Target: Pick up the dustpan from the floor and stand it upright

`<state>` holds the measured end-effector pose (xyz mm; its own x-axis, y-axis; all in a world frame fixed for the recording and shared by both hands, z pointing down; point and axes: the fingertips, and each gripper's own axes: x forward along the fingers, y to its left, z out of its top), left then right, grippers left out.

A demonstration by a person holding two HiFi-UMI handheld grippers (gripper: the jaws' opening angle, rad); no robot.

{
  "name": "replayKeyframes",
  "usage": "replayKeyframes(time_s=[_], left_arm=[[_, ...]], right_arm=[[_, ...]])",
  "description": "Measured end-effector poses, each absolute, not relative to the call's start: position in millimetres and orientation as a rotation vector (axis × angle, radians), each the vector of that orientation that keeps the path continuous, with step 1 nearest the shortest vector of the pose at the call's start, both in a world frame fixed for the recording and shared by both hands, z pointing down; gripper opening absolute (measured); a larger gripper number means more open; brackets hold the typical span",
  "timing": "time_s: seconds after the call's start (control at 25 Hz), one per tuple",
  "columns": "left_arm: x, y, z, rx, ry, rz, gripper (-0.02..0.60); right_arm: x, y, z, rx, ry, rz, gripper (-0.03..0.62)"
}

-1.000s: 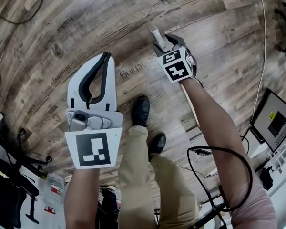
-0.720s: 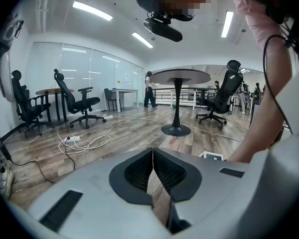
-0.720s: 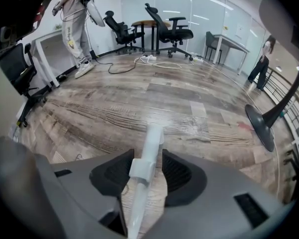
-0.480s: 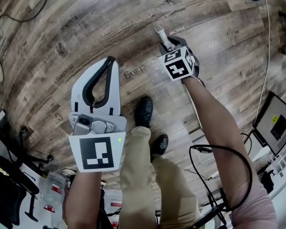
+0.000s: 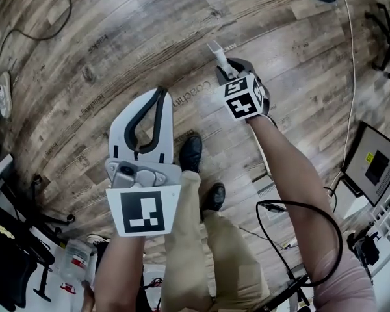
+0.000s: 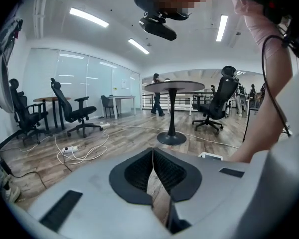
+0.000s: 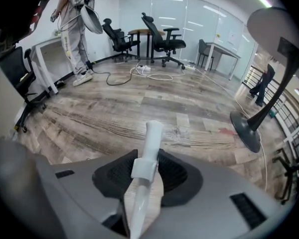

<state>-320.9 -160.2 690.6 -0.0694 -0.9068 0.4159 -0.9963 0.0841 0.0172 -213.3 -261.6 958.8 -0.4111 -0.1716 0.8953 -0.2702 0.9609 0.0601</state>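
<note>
The dustpan's white handle (image 5: 216,49) sticks out past my right gripper (image 5: 229,67), which is shut on it. Its pale shaft (image 5: 264,156) runs down beside the right forearm to a ribbed white part (image 5: 268,187) near the floor. In the right gripper view the handle (image 7: 150,138) stands between the black pads of the right gripper (image 7: 147,166), clamped on both sides. My left gripper (image 5: 157,95) is held up at the left, over the floor. In the left gripper view the tips of the left gripper (image 6: 152,151) meet with nothing between them.
The person's legs and black shoes (image 5: 192,151) stand between the grippers. A cable (image 5: 352,77) crosses the wooden floor on the right, near a monitor (image 5: 376,164). A round table's pedestal (image 6: 172,138), office chairs (image 7: 162,39), floor cables (image 6: 79,151) and a standing person (image 7: 72,29) are around.
The left gripper has drifted a little right and lower in the head view, still shut. The right gripper keeps its hold on the handle in about the same place.
</note>
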Motion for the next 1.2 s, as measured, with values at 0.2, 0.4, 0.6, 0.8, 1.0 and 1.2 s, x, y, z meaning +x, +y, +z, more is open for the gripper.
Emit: replayKeyframes(time_s=[0.2,0.4,0.6,0.8,1.0,1.2], left_arm=[[-301.3,-163.4,640.3,1.917,-2.060,0.356,0.014],[-270.4,-164.4,595.1,2.019,-2.033,0.408,0.014],[-239.8,-160.7,543.8,2.061,-2.041,0.382,0.014],[-201.6,-153.5,490.9,2.172,-2.012,0.414,0.014],[-155.0,-133.3,452.2,2.288,-1.952,0.464,0.014],[-108.1,-123.6,411.3,2.379,-1.929,0.407,0.014]], right_arm=[[-196.8,-268.5,893.3,0.366,-2.062,0.098,0.130],[-169.5,-282.7,832.3,0.447,-2.110,0.093,0.128],[-135.0,-282.0,772.4,0.517,-2.149,0.098,0.124],[-101.4,-271.6,716.5,0.576,-2.197,0.096,0.121],[-67.6,-249.5,664.1,0.638,-2.250,0.097,0.117],[-29.7,-233.5,616.2,0.707,-2.293,0.094,0.114]])
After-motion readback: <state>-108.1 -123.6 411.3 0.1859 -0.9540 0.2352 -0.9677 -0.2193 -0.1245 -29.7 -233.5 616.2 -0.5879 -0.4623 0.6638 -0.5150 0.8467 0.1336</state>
